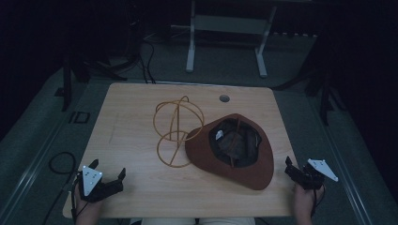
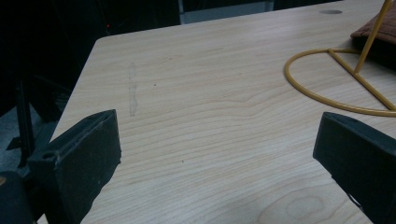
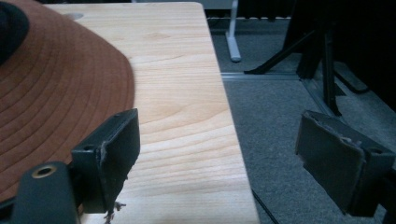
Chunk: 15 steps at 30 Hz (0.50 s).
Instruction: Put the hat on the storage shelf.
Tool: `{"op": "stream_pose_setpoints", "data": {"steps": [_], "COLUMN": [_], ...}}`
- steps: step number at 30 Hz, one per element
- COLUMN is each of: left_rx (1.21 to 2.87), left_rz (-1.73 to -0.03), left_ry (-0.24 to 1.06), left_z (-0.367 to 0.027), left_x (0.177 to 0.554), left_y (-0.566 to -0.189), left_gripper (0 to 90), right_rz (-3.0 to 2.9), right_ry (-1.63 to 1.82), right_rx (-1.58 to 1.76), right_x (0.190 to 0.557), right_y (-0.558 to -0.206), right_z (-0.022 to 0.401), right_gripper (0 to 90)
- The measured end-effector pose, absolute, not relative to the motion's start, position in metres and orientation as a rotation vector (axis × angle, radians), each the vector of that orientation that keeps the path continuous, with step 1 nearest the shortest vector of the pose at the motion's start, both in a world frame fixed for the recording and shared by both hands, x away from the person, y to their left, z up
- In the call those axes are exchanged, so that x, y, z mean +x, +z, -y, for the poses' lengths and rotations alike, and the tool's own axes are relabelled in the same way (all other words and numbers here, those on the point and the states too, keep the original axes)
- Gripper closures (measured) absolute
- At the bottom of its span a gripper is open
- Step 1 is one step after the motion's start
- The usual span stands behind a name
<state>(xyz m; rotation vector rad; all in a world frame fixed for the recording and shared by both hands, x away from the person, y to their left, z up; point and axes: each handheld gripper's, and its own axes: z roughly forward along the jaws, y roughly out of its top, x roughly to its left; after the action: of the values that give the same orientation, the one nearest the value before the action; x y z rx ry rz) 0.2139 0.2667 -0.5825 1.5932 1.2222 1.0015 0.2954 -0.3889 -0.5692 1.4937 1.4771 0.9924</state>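
A pale wood-grain table with rounded corners takes up the middle of the high view, ringed by dark floor where stands and cables are hard to make out. On its right half lies a wide-brimmed rust-brown felt hat, upturned, its dark hollow facing the camera; what sits inside the crown is too dim to tell. In the right gripper view the hat's brim is cut off by the left and top edges. Just left of the hat, and touching it, a yellow wire hat stand of loops and a round base lies tipped on the table, one rod running into the hat's hollow. In the left gripper view its base ring is cut off at the right edge.

The left gripper rests at the table's near-left corner, jaws wide apart over bare wood, well apart from the stand. The right gripper sits at the near-right edge, jaws also spread with nothing between them, one jaw just beside the brim, the other out over the floor.
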Motion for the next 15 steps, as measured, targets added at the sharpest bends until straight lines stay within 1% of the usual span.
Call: {"op": "stream_pose_setpoints", "data": {"steps": [6, 7, 12, 15], "left_rx": [1.579, 1.552, 1.543, 1.547], "left_rz": [-1.227, -1.227, -1.251, -1.278], "left_ry": [1.006, 0.992, 0.969, 0.964], "left_z": [-0.266, -0.267, -0.268, -0.264], "left_x": [0.214, 0.214, 0.213, 0.212], "left_y": [-0.582, -0.581, -0.580, -0.577], "left_gripper": [1.7, 5.2, 2.8, 1.3], "right_rz": [-1.508, -1.549, -1.565, -1.638], "right_ry": [0.965, 0.917, 0.916, 0.925], "right_rx": [1.478, 1.440, 1.423, 1.486], "right_x": [0.296, 0.297, 0.297, 0.299], "right_y": [-0.569, -0.570, -0.570, -0.568], "right_z": [0.386, 0.380, 0.378, 0.378], "right_gripper": [13.9, 13.9, 13.7, 11.1]}}
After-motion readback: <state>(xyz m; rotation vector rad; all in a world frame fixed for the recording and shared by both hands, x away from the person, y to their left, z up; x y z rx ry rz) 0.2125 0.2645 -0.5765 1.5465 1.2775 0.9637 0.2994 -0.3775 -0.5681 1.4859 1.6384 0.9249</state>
